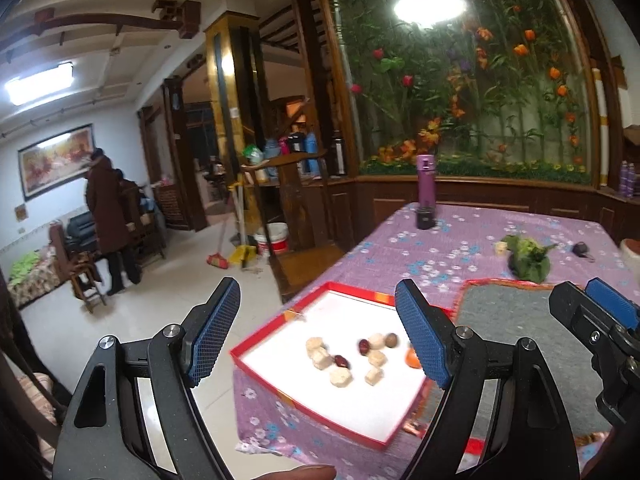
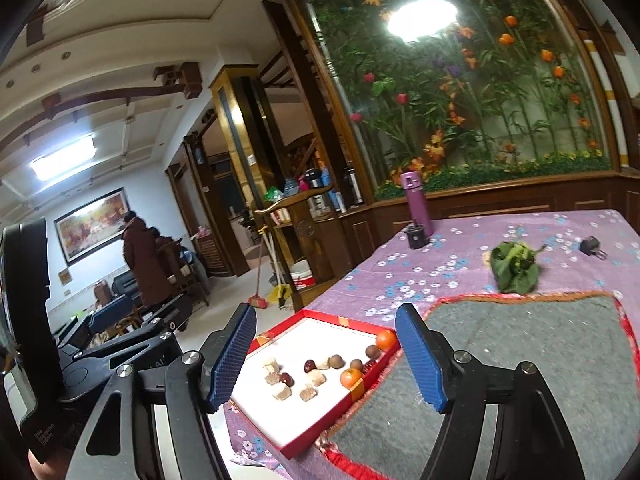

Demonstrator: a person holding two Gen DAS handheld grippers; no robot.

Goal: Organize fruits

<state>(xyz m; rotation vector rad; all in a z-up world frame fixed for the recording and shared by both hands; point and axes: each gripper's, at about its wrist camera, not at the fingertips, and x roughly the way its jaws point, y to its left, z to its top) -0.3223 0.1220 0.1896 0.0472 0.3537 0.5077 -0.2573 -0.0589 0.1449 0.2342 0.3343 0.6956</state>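
A red-rimmed white tray (image 1: 296, 396) lies at the table's near left corner; it also shows in the right wrist view (image 2: 352, 325). In it lie several pale fruit chunks (image 1: 341, 377), dark red dates (image 1: 341, 361), brown round fruits (image 2: 335, 361) and two small oranges (image 2: 351, 377). My left gripper (image 1: 318, 338) is open and empty, held above the tray's near left side. My right gripper (image 2: 326, 360) is open and empty, above the tray's right part. The right gripper also shows at the right edge of the left wrist view (image 1: 600, 312).
A grey mat (image 2: 520, 360) with red trim lies right of the tray on the purple flowered tablecloth (image 2: 440, 256). Farther back are a leafy green bundle (image 2: 514, 266), a purple bottle (image 2: 418, 204), a black cup (image 2: 416, 236) and a black plug (image 2: 592, 247). A person (image 1: 106, 216) stands at far left.
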